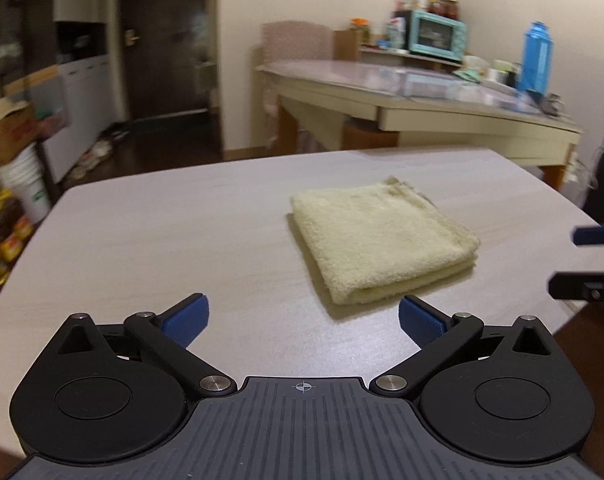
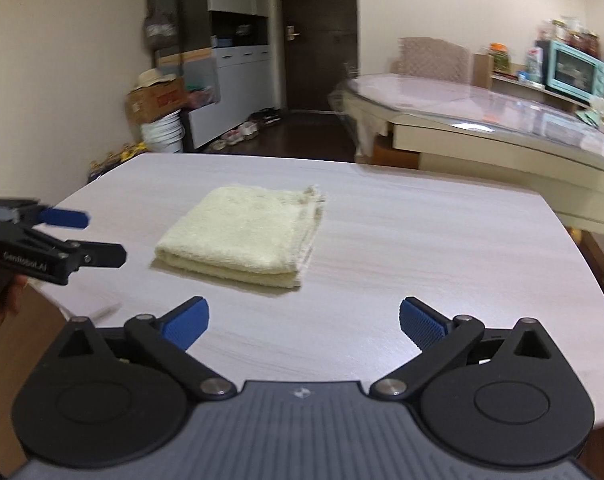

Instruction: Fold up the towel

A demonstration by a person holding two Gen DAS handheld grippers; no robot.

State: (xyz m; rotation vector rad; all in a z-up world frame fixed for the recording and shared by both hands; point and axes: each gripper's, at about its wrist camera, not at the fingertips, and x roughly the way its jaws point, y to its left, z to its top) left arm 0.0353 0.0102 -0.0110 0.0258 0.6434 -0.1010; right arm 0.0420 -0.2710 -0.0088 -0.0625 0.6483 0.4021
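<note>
Both wrist views look down across the table [image 1: 142, 240], sharing the towel [image 1: 382, 240] from opposite sides.

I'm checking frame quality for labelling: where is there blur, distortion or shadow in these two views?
Left wrist view: the towel is fairly sharp with a shadow along its near-left edge, the background shelf and doorway are smeared, and the table edge bows from the fisheye. Right wrist view: the towel is sharp, the left gripper is slightly blurred, and glare shows on the far glass-topped table.
</note>
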